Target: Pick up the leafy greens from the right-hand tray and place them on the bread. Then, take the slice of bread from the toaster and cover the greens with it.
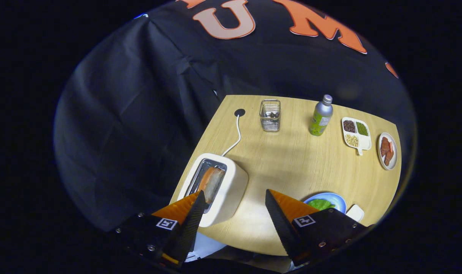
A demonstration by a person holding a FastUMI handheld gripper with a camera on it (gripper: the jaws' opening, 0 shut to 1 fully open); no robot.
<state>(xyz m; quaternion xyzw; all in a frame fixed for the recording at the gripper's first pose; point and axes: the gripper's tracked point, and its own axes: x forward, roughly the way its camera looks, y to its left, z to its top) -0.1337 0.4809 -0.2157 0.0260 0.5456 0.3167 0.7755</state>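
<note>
Hand-held gripper spread wide above rounded cream toaster; crusty bread slice upright in its slot

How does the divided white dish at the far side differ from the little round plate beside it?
The divided dish is roughly rectangular with a small handle, split into compartments; the round plate is one undivided oval-looking surface. The dish holds three separate fillings, dark brown, green and pale bean-like bits; the plate carries reddish-orange strips. Both are light-coloured, lie flat on the wooden table and sit far beyond the open gripper, whose fingers hold nothing.
</note>
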